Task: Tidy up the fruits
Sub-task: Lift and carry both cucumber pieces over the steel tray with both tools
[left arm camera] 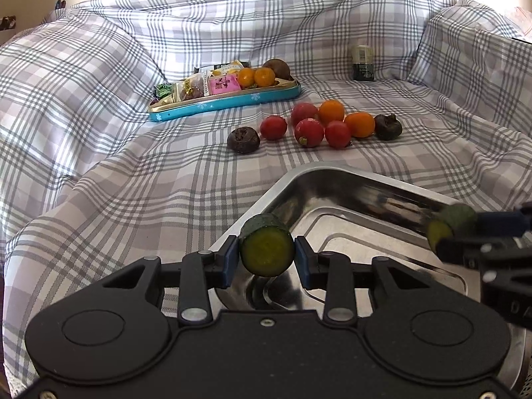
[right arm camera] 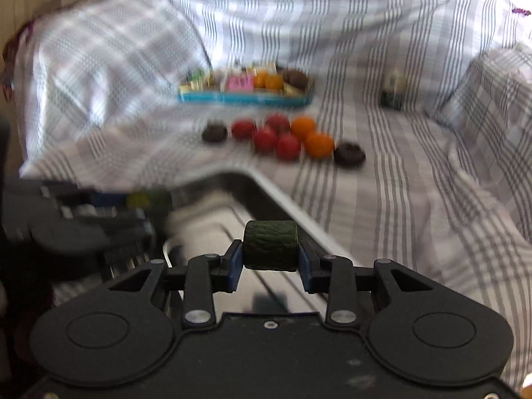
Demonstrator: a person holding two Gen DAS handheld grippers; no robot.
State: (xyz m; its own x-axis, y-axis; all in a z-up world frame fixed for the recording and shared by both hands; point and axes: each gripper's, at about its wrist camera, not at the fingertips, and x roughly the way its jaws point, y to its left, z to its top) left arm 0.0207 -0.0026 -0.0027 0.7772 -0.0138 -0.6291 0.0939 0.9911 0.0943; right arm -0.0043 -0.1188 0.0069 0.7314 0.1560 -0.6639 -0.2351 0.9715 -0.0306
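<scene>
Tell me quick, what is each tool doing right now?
Left tool: closed on a cucumber piece, above the steel tray.
Right tool: closed on another cucumber chunk.

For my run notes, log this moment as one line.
left tongs: gripping green cucumber chunk | right tongs: gripping second cucumber chunk | both above steel tray | loose fruits on plaid cloth
</scene>
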